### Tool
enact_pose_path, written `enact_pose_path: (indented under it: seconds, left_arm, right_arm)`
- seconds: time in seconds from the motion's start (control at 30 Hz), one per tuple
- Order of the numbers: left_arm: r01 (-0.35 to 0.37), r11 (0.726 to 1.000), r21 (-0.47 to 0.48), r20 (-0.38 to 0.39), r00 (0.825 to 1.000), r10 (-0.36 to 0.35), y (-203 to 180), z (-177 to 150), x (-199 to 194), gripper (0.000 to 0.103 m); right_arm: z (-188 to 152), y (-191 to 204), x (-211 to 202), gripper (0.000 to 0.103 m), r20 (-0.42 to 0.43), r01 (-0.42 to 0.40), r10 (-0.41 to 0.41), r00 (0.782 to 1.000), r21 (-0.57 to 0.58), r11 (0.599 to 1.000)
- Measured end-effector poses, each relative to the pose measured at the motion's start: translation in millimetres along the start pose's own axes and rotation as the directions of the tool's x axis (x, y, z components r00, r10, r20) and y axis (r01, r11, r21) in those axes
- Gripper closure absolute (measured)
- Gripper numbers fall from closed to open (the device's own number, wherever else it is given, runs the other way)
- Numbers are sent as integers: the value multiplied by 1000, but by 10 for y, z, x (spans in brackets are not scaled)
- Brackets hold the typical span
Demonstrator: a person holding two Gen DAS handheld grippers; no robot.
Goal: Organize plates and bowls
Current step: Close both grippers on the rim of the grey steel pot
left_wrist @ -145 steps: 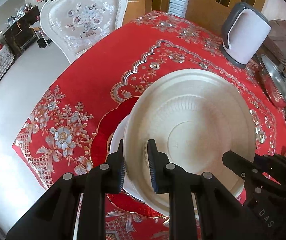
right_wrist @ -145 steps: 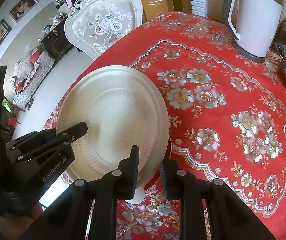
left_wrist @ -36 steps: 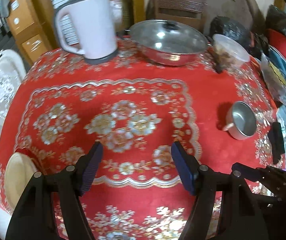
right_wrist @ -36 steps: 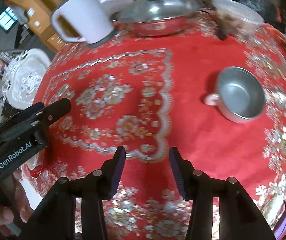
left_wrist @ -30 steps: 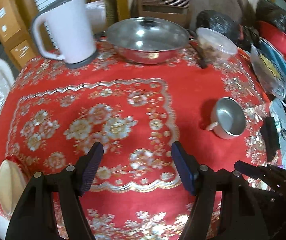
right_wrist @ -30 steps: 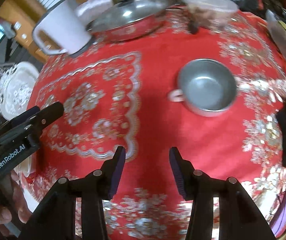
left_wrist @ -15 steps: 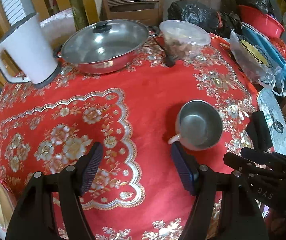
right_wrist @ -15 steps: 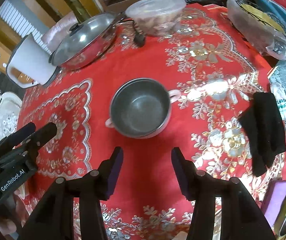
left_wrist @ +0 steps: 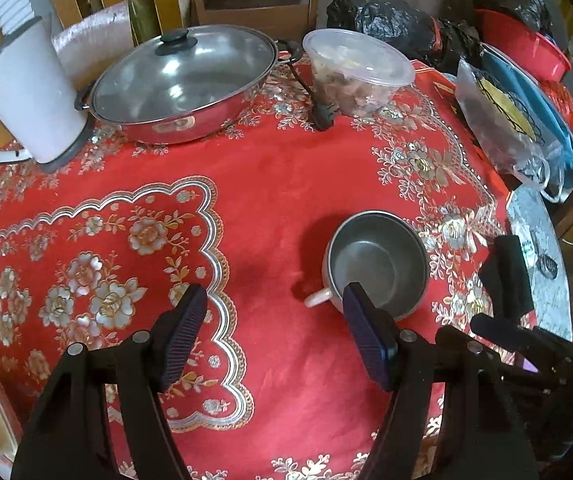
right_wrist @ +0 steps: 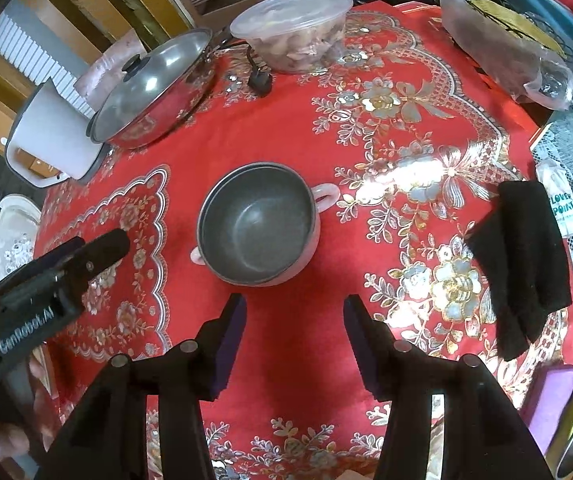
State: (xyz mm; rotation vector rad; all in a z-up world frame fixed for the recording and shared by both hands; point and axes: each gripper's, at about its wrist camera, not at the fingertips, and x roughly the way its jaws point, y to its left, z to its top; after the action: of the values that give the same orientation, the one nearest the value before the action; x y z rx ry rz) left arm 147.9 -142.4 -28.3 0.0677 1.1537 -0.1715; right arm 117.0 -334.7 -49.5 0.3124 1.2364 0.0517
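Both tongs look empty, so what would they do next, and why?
Probably ease the right tongs forward onto the near rim of the metal bowl: they are open, empty and lined up just short of it, and it stands alone on the red cloth.

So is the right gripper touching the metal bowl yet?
Apart. The right wrist view shows red tablecloth between the open right gripper and the metal bowl.

White kettle point(left_wrist: 26, 96) beside lidded pan point(left_wrist: 182, 84); plastic tub point(left_wrist: 356, 70), black plug point(left_wrist: 323, 114), black cloth point(right_wrist: 522, 260) on red surface point(left_wrist: 286, 176).
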Motion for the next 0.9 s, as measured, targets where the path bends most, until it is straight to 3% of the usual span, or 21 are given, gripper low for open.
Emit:
enact_pose_path:
  seconds: [0.4, 0.9]
  left_arm:
    - [-5, 1000, 25, -63, 998, 7, -169, 55, 334, 33]
    - [-41, 999, -19, -134, 990, 38, -235, 160, 820, 33]
  right_arm:
    - [158, -98, 223, 50, -12, 18, -17, 1000, 39, 999]
    - [381, -123, 624, 51, -63, 76, -73, 995, 43, 996]
